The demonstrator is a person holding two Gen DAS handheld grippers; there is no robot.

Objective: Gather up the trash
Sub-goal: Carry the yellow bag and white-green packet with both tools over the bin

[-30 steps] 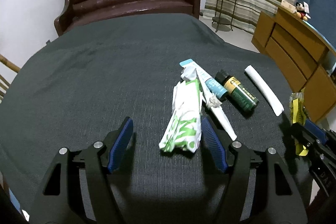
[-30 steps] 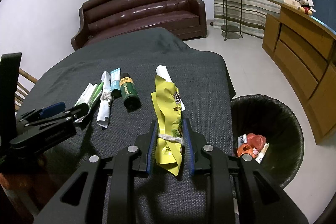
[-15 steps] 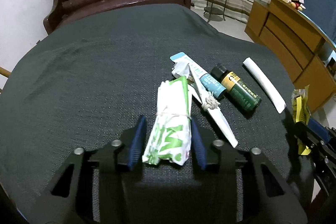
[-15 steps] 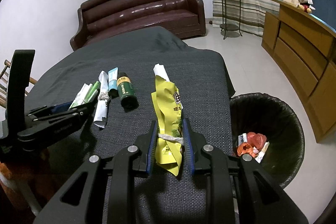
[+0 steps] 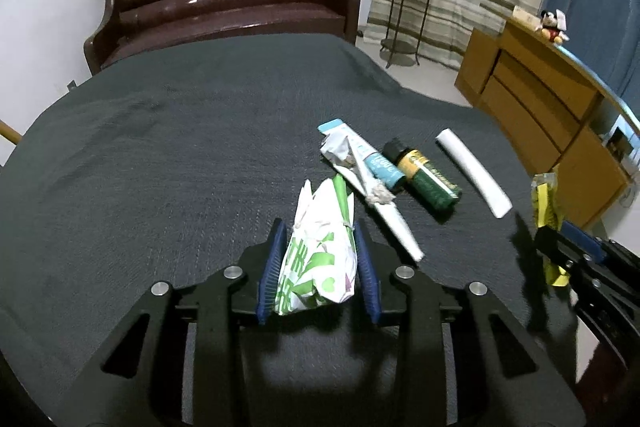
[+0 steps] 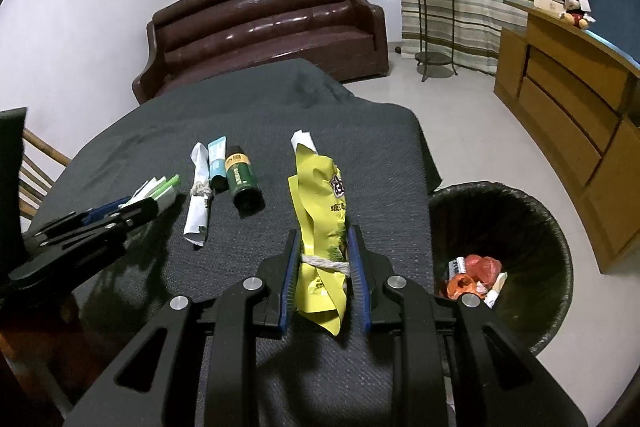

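A green-and-white wrapper (image 5: 316, 267) tied with string sits between the blue pads of my left gripper (image 5: 318, 227). Its jaws are closing and press the wrapper from both sides, above the dark cloth of the table (image 5: 160, 167). My right gripper (image 6: 324, 233) is shut on a yellow wrapper (image 6: 320, 195), also tied with string, near the table's right edge. In the right wrist view the left gripper (image 6: 132, 205) shows at the left with the wrapper's end sticking out. A black bin (image 6: 500, 219) with some trash in it stands on the floor to the right.
On the cloth lie a white paper roll tied with string (image 5: 376, 195), a blue tube (image 5: 376, 163), a dark green bottle (image 5: 430, 179) and a white strip (image 5: 474, 173). A brown sofa (image 6: 272, 23) stands behind the table, a wooden cabinet (image 6: 568, 99) at the right.
My left gripper's jaws went from wide apart to pressed on the green-and-white wrapper, which now tilts up between them. The right gripper with the yellow wrapper kept still.
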